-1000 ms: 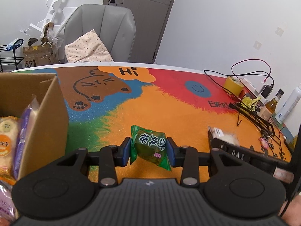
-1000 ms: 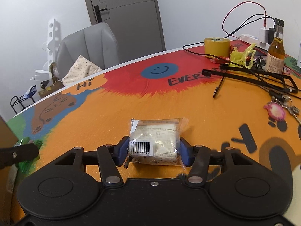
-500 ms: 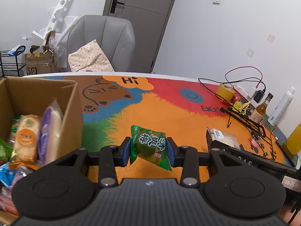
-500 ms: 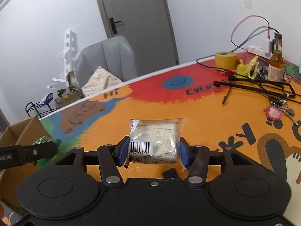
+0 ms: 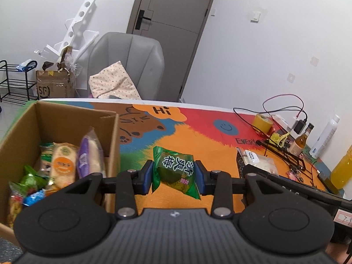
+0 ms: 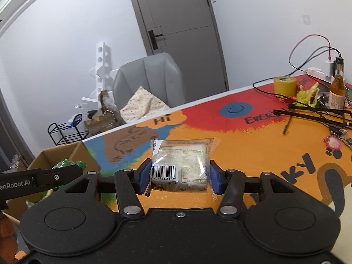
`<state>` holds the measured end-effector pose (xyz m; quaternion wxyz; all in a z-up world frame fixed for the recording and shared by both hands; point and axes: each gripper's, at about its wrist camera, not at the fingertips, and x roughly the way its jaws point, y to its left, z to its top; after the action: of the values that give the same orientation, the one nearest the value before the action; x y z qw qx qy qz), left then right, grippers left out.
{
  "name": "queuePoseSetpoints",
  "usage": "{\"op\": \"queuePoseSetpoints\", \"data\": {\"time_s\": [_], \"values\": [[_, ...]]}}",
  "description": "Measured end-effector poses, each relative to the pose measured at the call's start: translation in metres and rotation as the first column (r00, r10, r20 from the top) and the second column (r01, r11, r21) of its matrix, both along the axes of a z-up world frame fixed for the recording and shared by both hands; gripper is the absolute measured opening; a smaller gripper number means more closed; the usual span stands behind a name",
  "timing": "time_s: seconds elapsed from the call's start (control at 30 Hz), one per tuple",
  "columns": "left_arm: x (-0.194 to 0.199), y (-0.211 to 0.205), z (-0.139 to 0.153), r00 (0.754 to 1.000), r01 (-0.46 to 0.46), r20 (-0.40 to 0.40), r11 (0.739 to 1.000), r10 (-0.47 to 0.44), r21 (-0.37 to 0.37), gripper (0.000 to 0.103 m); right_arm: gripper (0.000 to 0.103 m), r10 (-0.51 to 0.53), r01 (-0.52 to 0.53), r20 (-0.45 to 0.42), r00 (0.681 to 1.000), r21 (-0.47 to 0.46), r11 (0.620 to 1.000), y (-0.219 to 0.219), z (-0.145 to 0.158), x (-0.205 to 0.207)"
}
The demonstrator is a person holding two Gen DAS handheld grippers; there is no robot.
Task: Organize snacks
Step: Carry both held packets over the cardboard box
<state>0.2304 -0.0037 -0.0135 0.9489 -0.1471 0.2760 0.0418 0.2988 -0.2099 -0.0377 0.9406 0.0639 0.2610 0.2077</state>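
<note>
My left gripper [image 5: 175, 177] is shut on a green snack packet [image 5: 175, 171] with Chinese writing, held above the colourful table beside the open cardboard box [image 5: 66, 118]. The box holds several wrapped snacks [image 5: 63, 167]. My right gripper [image 6: 180, 176] is shut on a clear-wrapped pastry with a barcode [image 6: 181, 165], held above the orange part of the table. In the right wrist view the box [image 6: 55, 156] lies at the far left, with the left gripper's arm [image 6: 39, 181] over it. The pastry also shows in the left wrist view [image 5: 258, 160].
A yellow tape roll [image 6: 285, 85], a brown glass bottle [image 6: 337, 91], cables, a black wire rack [image 6: 319, 112] and keys [image 6: 333, 143] crowd the table's right side. A white bottle [image 5: 324, 137] and an orange juice bottle [image 5: 343, 167] stand at the far right. A grey chair [image 5: 129, 66] stands behind the table.
Both grippers have risen and shifted left with their snacks held. The cardboard box and its contents have come further into view on the left.
</note>
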Motion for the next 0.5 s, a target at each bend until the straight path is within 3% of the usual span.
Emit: {"op": "queuePoseSetpoints", "data": {"time_s": [0.5], "values": [[-0.03, 0.05, 0.017, 0.992, -0.118, 0.034, 0.993, 0.118, -0.001, 0.038, 0.051, 0.126, -0.127, 0.033, 0.991, 0.02, 0.992, 0.047, 0.017, -0.017]]}}
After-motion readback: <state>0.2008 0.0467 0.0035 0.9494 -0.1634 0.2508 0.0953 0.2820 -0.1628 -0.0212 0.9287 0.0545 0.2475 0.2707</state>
